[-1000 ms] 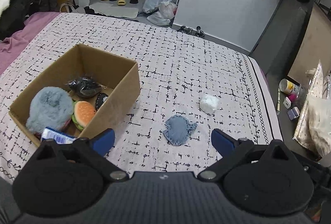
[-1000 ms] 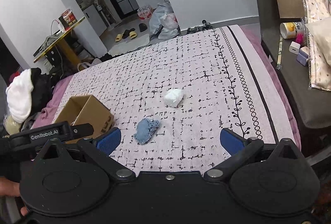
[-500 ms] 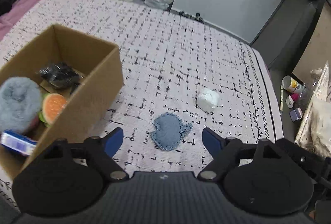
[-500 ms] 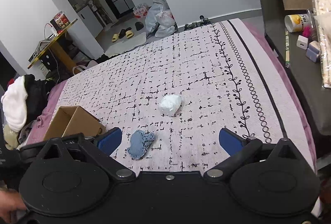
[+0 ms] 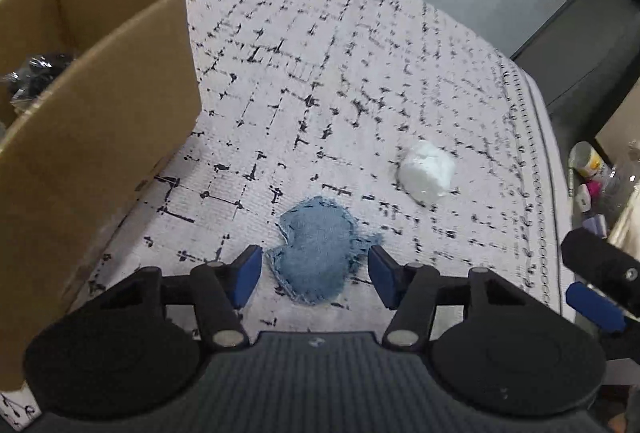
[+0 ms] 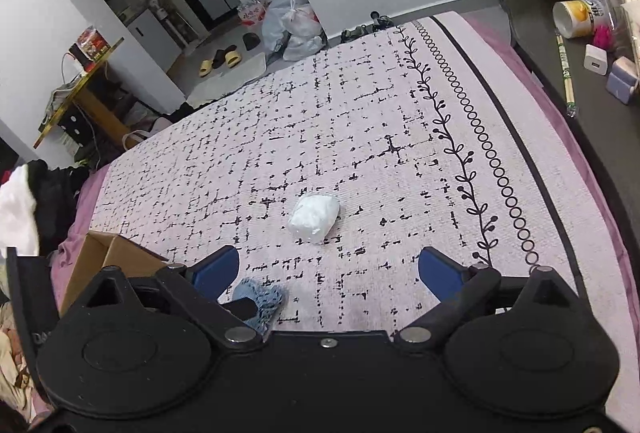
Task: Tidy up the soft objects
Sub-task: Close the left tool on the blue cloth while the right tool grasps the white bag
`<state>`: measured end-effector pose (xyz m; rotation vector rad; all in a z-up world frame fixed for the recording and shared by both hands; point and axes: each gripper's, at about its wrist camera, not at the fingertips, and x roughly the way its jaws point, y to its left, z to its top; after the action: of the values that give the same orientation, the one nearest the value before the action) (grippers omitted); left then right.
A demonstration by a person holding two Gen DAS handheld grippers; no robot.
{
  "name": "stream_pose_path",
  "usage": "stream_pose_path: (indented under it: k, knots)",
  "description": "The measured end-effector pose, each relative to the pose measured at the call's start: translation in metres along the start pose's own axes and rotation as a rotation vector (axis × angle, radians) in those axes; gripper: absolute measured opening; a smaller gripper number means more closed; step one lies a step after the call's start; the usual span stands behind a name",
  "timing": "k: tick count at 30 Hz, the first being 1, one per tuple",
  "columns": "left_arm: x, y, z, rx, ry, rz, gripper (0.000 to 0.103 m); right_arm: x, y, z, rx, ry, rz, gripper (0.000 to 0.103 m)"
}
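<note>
A blue denim soft pad (image 5: pixel 318 247) lies flat on the patterned bedspread. My left gripper (image 5: pixel 314 275) is open and low over it, with one blue pad on each side of it. A white soft lump (image 5: pixel 426 171) lies further off to the right. The cardboard box (image 5: pixel 92 121) stands at the left and holds a dark wrapped item (image 5: pixel 38 71). My right gripper (image 6: pixel 328 273) is open and empty, with the white lump (image 6: pixel 314 217) just ahead of it and the denim pad (image 6: pixel 258 303) at its lower left.
The bed's right edge borders a dark shelf (image 6: pixel 600 105) with a can, a charger and small items. The box corner (image 6: pixel 104 253) shows left of my right gripper. Clothes lie at the far left. Bags and slippers are on the floor beyond the bed.
My left gripper has moved forward and down, so the denim pad now lies between its pads and the box has slid to the left. My right gripper has moved closer to the white lump.
</note>
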<state>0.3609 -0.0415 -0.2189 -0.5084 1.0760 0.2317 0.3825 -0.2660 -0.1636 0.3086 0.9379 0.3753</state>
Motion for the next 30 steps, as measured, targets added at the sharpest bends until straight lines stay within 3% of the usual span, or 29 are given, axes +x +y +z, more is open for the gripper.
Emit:
stream_pose_path:
  k: [3, 7, 12, 16, 24, 25, 28, 30]
  knots:
    - [0.010, 0.002, 0.001, 0.011, -0.013, 0.003, 0.052, 0.012, 0.002, 0.002, 0.002, 0.016, -0.001, 0.096]
    - [0.011, 0.007, 0.003, 0.022, -0.017, 0.004, 0.029, 0.027, 0.006, 0.006, -0.006, 0.029, 0.008, 0.096]
    - [0.000, 0.011, 0.006, 0.031, -0.024, -0.009, 0.027, 0.051, 0.018, 0.012, -0.035, 0.043, 0.004, 0.096]
    - [-0.014, 0.015, 0.008, 0.029, -0.044, -0.025, 0.027, 0.068, 0.030, 0.018, -0.060, 0.058, 0.002, 0.085]
    - [-0.038, 0.020, 0.017, 0.022, -0.080, -0.022, 0.027, 0.096, 0.049, 0.024, -0.114, 0.077, -0.038, 0.081]
    - [-0.042, 0.020, 0.017, 0.024, -0.083, -0.024, 0.027, 0.100, 0.049, 0.023, -0.119, 0.083, -0.046, 0.073]
    - [-0.051, 0.023, 0.018, 0.017, -0.088, -0.032, 0.027, 0.112, 0.046, 0.021, -0.121, 0.136, -0.084, 0.032]
    - [-0.060, 0.025, 0.017, 0.015, -0.103, -0.034, 0.027, 0.105, 0.042, 0.018, -0.090, 0.129, -0.083, 0.032]
